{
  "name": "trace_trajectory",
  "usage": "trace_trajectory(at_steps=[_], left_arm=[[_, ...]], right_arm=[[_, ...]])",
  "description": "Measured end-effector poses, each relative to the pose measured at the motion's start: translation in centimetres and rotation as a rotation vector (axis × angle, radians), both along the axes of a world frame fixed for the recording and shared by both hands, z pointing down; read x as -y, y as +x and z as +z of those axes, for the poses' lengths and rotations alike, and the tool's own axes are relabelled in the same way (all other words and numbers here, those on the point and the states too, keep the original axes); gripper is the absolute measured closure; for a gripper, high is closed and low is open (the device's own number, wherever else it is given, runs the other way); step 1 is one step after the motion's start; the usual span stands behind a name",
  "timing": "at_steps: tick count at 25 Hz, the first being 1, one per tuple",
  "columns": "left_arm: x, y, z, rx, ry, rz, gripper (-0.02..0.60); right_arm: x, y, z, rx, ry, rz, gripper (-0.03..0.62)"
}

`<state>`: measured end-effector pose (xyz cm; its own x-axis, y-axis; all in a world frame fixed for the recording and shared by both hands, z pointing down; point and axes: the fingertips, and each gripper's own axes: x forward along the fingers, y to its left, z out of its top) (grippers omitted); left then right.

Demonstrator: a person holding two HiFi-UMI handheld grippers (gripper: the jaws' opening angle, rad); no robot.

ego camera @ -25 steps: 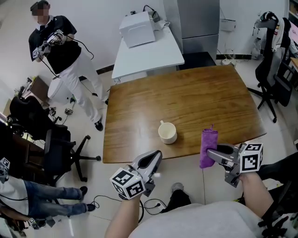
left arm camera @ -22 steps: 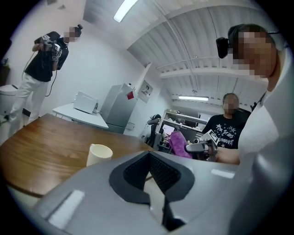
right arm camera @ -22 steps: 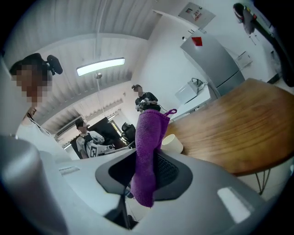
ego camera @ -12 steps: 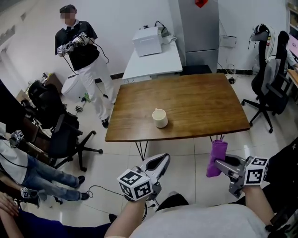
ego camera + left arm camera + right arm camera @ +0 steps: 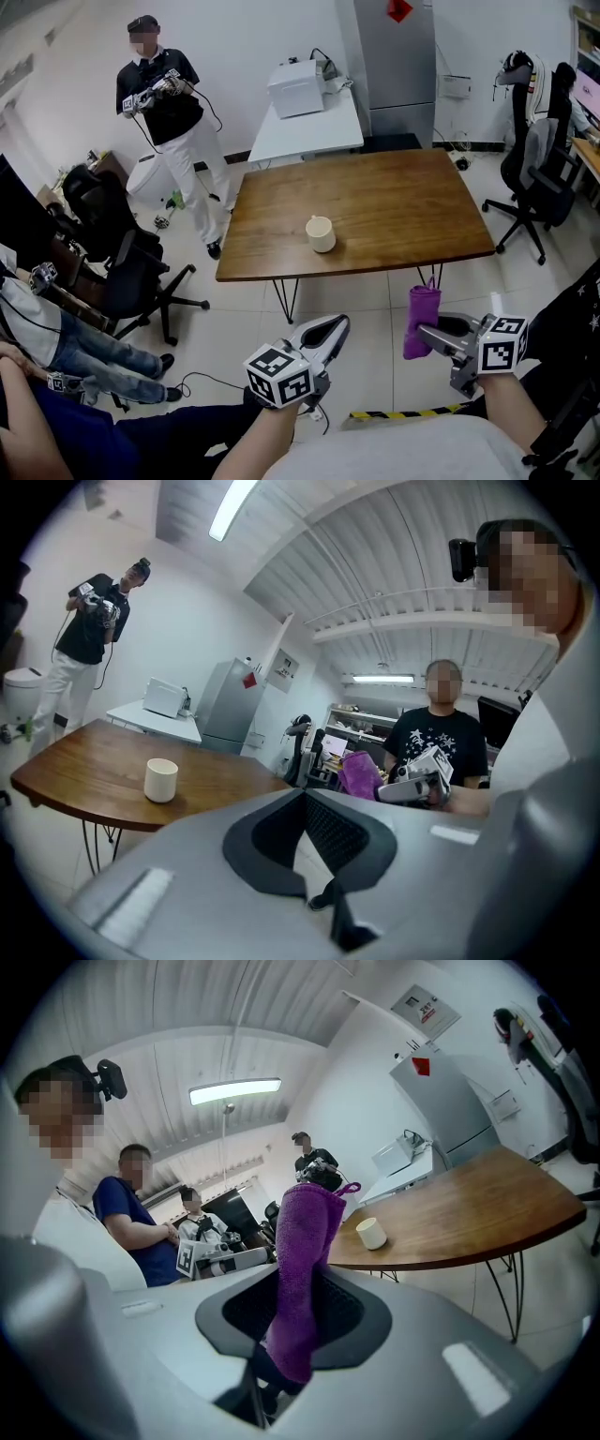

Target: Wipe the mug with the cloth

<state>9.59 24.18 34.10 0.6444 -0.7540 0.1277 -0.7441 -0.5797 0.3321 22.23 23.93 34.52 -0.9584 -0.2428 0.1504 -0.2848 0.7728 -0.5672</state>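
A cream mug [image 5: 321,233] stands alone on the brown wooden table [image 5: 394,202], toward its near left edge; it also shows in the left gripper view as the mug [image 5: 160,780] and in the right gripper view as the mug [image 5: 372,1233]. My right gripper [image 5: 429,333] is shut on a purple cloth [image 5: 421,322], which hangs folded between its jaws; the cloth [image 5: 305,1269] fills the middle of its own view. My left gripper [image 5: 330,330] is shut with nothing in it. Both grippers hang over the floor, well short of the table's near edge.
A person in black and white [image 5: 169,131] stands left of the table holding grippers. A white table [image 5: 305,127] with a white box and a grey cabinet stand behind. Office chairs [image 5: 127,272] sit at the left, another chair [image 5: 536,159] at the right. Seated people occupy the lower left.
The view has drawn back from the table: mug and table now lie farther off. Both grippers, once at the table's near edge, now hang over the floor. The cloth stays gripped.
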Motion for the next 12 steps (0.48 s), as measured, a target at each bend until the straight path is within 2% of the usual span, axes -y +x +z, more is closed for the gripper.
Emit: trace_trajectory(at_steps=[7,12], left_arm=[[-1.3,-0.4,-0.3,0.018,-0.022,0.022,0.598],[-1.6,-0.5,-1.1,0.023,-0.005,0.035,0.598]], right_arm=[[-1.6,-1.5,-0.3,-0.005,0.004,-0.001,0.500],[-2.0,-2.3,-0.7,-0.010,0.009,-0.002,0.500]])
